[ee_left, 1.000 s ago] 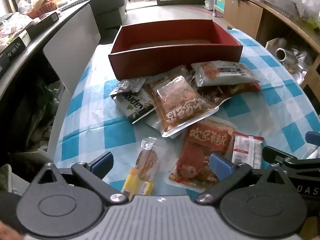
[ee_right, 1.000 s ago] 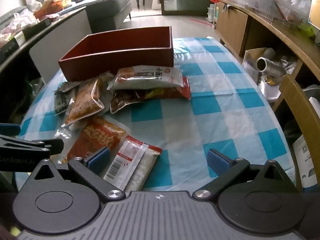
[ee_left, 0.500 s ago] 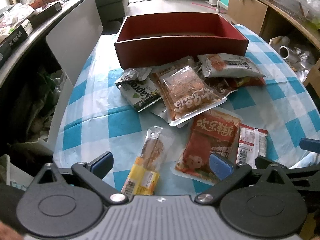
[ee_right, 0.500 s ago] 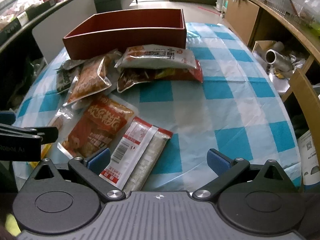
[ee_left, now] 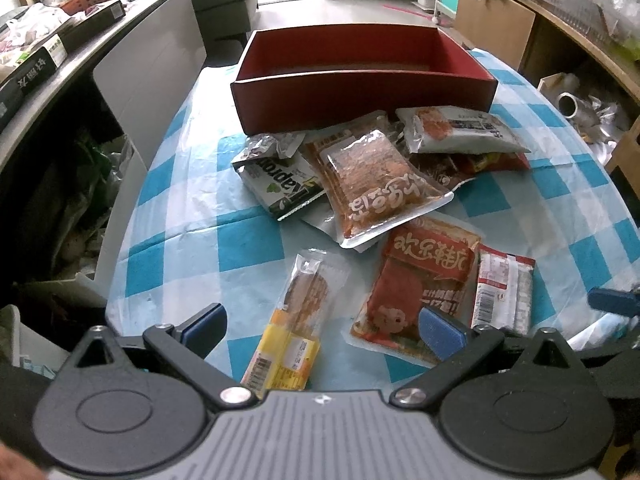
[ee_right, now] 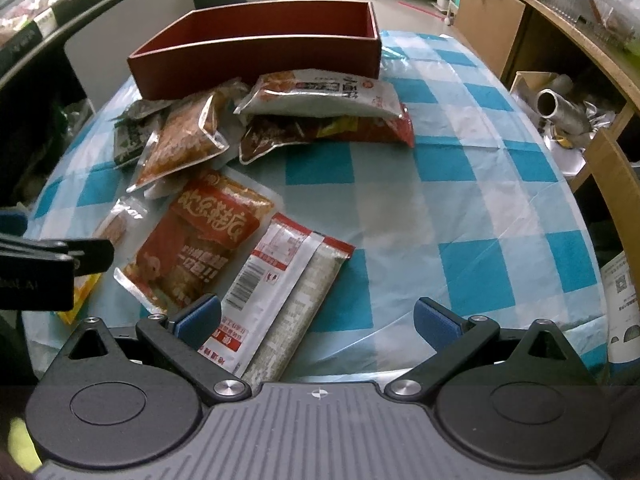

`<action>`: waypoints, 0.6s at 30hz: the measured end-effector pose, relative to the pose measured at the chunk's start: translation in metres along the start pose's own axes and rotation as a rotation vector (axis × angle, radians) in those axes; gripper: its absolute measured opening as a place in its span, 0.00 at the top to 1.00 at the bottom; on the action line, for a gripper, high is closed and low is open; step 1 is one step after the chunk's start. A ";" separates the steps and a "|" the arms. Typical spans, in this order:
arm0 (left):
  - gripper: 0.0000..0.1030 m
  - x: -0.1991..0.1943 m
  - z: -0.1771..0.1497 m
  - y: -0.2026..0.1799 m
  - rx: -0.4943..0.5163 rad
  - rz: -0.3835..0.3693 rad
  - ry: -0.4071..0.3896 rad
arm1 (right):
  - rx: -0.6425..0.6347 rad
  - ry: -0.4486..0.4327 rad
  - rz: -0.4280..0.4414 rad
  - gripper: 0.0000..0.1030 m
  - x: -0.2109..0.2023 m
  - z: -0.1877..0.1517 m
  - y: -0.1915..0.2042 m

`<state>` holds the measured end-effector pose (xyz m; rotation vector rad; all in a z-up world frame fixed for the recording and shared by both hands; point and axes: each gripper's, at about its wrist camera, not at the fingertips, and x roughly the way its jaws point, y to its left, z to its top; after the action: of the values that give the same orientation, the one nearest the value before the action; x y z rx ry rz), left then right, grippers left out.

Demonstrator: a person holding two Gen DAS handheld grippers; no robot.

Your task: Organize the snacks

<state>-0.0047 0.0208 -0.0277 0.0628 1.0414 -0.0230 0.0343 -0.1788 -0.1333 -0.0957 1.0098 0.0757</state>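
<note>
A red box [ee_left: 360, 80] stands open and empty at the far side of the table; it also shows in the right wrist view [ee_right: 256, 56]. Several snack packs lie in front of it. A yellow-ended bar pack [ee_left: 294, 320] lies between the jaws of my open left gripper [ee_left: 322, 326]. A red pack with white lettering [ee_left: 420, 284] lies just right of it. A red-and-white flat pack [ee_right: 280, 300] lies by the left finger of my open right gripper [ee_right: 318, 318]. A clear orange pack [ee_left: 376, 184], a green-and-white pack [ee_left: 284, 184] and a white pack [ee_right: 320, 94] lie nearer the box.
The table has a blue-and-white checked cloth [ee_right: 460, 200]. A white chair back [ee_left: 148, 80] stands at the left edge. A wooden shelf with clutter [ee_right: 580, 60] runs along the right. My left gripper [ee_right: 52, 268] shows at the left of the right wrist view.
Both grippers have risen and pulled back a little, so more of the near snack packs shows. The packs and the box have not moved. Both grippers stay open.
</note>
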 end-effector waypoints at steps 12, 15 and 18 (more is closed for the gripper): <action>0.04 0.000 0.000 0.002 -0.009 -0.002 -0.004 | -0.098 0.095 0.012 0.00 0.029 -0.008 0.033; 0.04 0.000 0.000 0.003 -0.014 -0.004 -0.001 | -0.126 0.100 0.004 0.00 0.031 -0.008 0.034; 0.04 0.000 0.001 0.004 -0.017 -0.009 0.000 | -0.115 0.110 0.001 0.00 0.034 -0.007 0.027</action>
<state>-0.0039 0.0250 -0.0273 0.0425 1.0416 -0.0221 0.0430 -0.1525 -0.1668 -0.2061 1.1150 0.1307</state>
